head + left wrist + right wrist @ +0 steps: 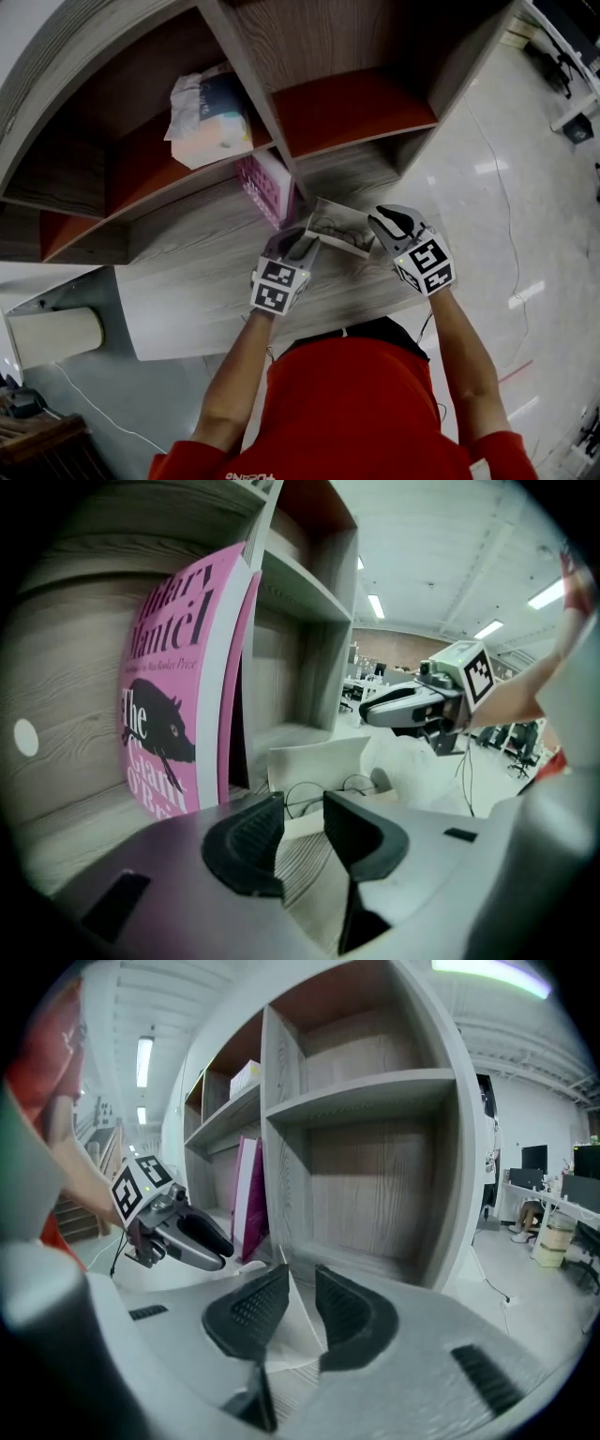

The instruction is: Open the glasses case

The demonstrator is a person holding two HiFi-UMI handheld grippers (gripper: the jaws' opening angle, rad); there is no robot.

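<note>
White glasses case (339,227) sits on the wood-grain desk (197,281) between the two grippers, just beside a pink book (178,696). It looks open already: lid (317,759) standing up, wire glasses (323,792) showing inside.

Left gripper (302,810) has its jaws spread with nothing in them, just short of the case. Right gripper (302,1286) is the worry imo. Its jaws are parted, but a thin white edge of the case stands in the gap, not pinched. If that hand pulls away at an angle, a pad could snag the flap and drag or tip the light case, maybe spilling the glasses. With nothing gripping it, the lid could also flop back shut, and any shove sends the case sliding across the smooth desk.
</note>
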